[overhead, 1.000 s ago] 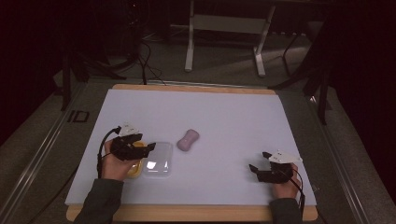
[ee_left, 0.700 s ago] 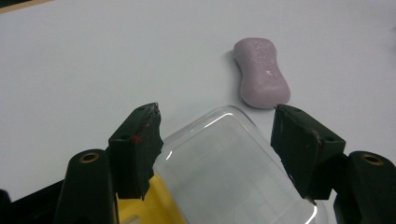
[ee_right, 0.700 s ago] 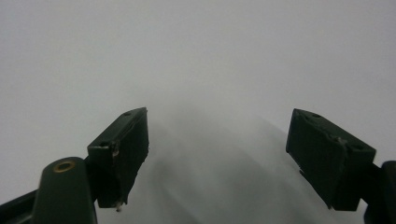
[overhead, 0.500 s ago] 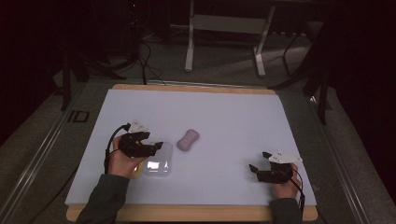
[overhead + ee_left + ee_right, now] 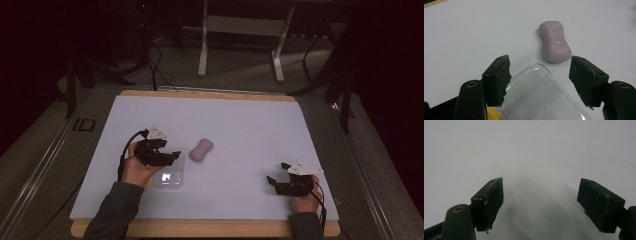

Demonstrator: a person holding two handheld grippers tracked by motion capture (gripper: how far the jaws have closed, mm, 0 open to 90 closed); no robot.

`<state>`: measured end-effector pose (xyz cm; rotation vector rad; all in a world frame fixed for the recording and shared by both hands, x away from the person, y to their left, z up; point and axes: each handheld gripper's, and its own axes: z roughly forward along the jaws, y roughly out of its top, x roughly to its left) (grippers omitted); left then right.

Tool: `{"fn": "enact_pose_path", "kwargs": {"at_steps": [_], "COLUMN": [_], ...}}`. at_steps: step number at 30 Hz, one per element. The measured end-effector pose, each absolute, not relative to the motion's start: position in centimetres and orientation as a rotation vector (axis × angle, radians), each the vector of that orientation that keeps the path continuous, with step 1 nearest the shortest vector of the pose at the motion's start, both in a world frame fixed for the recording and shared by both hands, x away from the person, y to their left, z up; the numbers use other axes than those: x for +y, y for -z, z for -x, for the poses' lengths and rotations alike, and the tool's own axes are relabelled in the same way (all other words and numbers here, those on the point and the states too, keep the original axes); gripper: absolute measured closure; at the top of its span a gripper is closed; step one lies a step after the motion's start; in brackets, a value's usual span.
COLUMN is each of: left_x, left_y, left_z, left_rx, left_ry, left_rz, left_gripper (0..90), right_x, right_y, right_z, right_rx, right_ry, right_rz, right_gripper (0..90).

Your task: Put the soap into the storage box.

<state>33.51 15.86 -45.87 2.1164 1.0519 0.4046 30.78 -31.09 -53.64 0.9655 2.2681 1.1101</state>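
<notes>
— Toward the bench's (image 5: 310, 130) near left corner: what do you see?
— My left hand-held gripper (image 5: 539, 75), released, hovers over the clear lid (image 5: 536, 97); pink soap (image 5: 554, 41) lies just beyond. My right hand-held gripper (image 5: 540, 202) is released, empty.

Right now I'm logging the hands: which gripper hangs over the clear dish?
The left gripper: its open fingers frame the clear dish; the right gripper sits apart.
</notes>
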Motion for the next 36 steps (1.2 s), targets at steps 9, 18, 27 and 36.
{"fn": "enact_pose_path", "kwargs": {"at_steps": [9, 18, 27, 36], "left_x": [15.0, 14.1, 13.4, 12.7], "left_y": [45.7, 45.7, 45.7, 45.7], "left_z": [-34.1, -34.6, -35.1, -35.5], "left_rx": [1.034, 1.017, 1.003, 0.992], "left_ry": [-0.400, -0.387, -0.376, -0.355], "left_rz": [-2.151, -2.179, -2.203, -2.218], "left_gripper": [33.6, 33.6, 33.6, 33.6], "right_x": [-31.1, -31.1, -31.1, -31.1], "right_y": [53.6, 53.6, 53.6, 53.7], "right_z": [-30.8, -30.8, -30.8, -30.8], "right_rx": [2.269, 2.270, 2.271, 2.271], "right_ry": [-1.110, -1.110, -1.109, -1.109], "right_rz": [-0.966, -0.967, -0.966, -0.964], "right_gripper": [20.6, 20.6, 20.5, 20.5]}}
